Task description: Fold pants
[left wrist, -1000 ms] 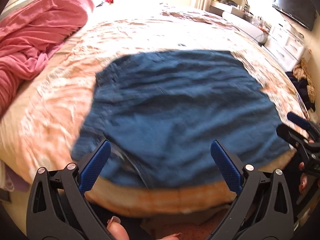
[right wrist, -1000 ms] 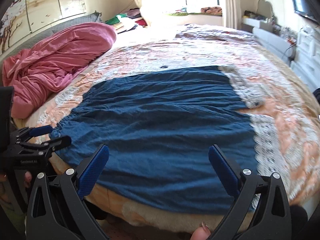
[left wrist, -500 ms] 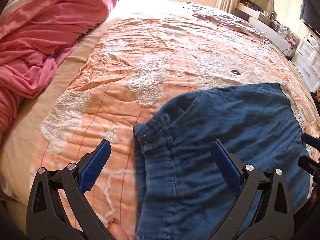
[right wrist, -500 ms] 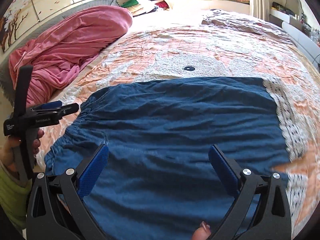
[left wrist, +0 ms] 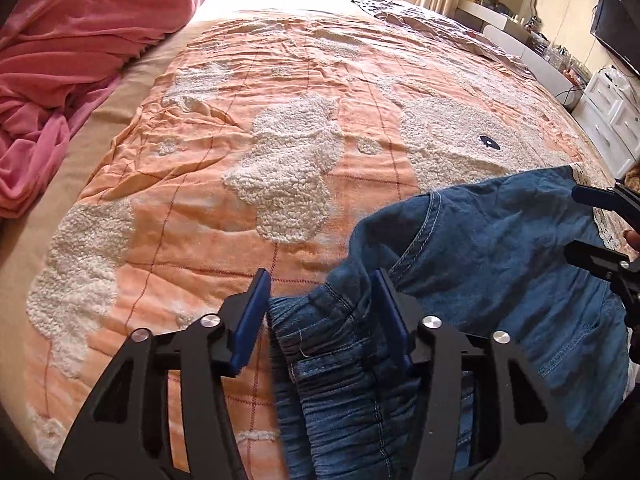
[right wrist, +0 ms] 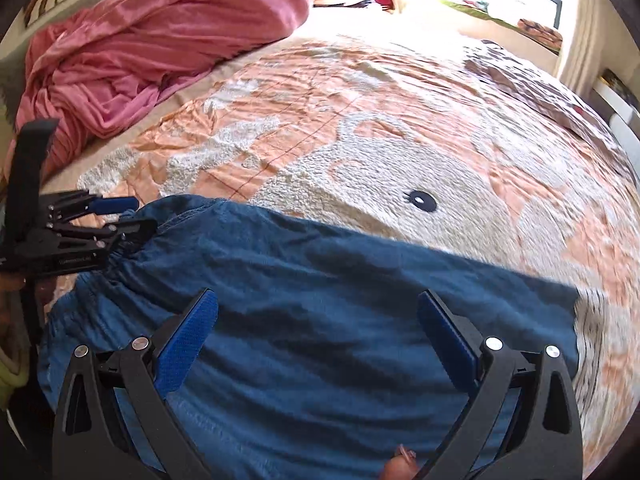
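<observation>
**Fold barely begun: waistband corner being gripped, pants otherwise flat**

Blue denim pants [right wrist: 320, 300] lay spread across the near part of the bed [left wrist: 120, 264], on an orange quilt [left wrist: 280, 92] with white fleecy patches. In the right wrist view the fabric filled the lower half of the frame, its far edge running from about 9 o'clock across to 3 o'clock; the black eye [right wrist: 420, 201] of the quilt's animal motif sat just beyond that edge, near 1 o'clock from frame centre.

Left gripper [left wrist: 320, 312]: jaws drawn in around the gathered elastic waistband [left wrist: 332, 364], blue pads either side of a raised bunch of cloth. Whether the pads were fully pinching it I could not tell; a sliver of gap showed on the left pad's side. From the right wrist view this same gripper appeared at 9 o'clock, at the waistband corner, which looked lifted a little off the quilt.

Right gripper [right wrist: 316, 332]: jaws spread wide, hovering over the middle of the pants, holding nothing.

A pink blanket [right wrist: 160, 40] was heaped at 10 to 11 o'clock, well apart from the pants.

Judgement: no fold crease was visible anywhere. Only the first grasp looked underway. Left to do: secure a second hold with the right gripper, then every fold itself.
</observation>
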The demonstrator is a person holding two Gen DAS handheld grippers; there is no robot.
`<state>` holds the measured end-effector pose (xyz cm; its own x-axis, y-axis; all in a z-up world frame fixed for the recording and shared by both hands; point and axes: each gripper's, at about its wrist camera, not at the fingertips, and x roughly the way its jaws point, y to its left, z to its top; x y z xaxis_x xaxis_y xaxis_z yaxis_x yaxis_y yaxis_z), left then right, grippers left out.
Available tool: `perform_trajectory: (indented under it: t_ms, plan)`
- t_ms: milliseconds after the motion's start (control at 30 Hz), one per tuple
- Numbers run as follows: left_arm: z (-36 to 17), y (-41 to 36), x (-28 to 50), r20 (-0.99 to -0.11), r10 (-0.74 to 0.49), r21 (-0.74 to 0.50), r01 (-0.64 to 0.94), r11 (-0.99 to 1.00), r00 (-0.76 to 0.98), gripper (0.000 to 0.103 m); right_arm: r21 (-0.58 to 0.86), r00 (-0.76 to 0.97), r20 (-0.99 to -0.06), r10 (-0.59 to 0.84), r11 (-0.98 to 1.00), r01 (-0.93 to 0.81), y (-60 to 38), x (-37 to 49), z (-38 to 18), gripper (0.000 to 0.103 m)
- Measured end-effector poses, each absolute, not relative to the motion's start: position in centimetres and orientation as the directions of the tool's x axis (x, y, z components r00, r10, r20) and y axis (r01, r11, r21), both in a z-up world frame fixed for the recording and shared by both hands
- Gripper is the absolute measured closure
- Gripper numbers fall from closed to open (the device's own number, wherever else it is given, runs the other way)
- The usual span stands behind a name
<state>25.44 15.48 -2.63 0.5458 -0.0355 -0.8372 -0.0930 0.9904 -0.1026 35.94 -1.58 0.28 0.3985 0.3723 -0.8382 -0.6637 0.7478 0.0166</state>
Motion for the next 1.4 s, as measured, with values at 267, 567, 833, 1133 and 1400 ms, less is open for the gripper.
perform_trajectory:
  t_ms: [267,567,833,1133,1400]
  plan:
    - [-2.5,16.0,25.1,-0.817,-0.076,-0.134,-0.059,0.989,0.572,0.077,-0.042,0.349,-0.867,0.355,0.647,-0.761,2.6,39.6,-1.7,0.004]
    - [0.2,15.0,22.7,-0.754,-0.073,-0.103,-0.009,0.995,0.653,0.077,-0.101,0.267,-0.889,0.373,0.409,-0.907,7.3,39.1,-2.7,0.024]
    - [0.3,14.4,22.7,-0.754,-0.058,-0.073,0.004,0.997,0.654,0.077,-0.049,0.229,-0.88,0.415,0.401,-0.915,6.8,37.2,-3.2,0.09]
    - [1.3,13.8,21.2,-0.735,-0.054,-0.071,0.003,0.997,0.676,0.077,0.006,0.334,-0.773,0.539,0.533,-0.846,2.5,34.4,1.2,0.097]
    - [2.8,12.2,19.0,-0.715,-0.033,-0.014,0.033,0.999,0.699,0.077,0.039,0.366,-0.721,0.589,0.562,-0.826,0.2,29.8,3.2,0.097]
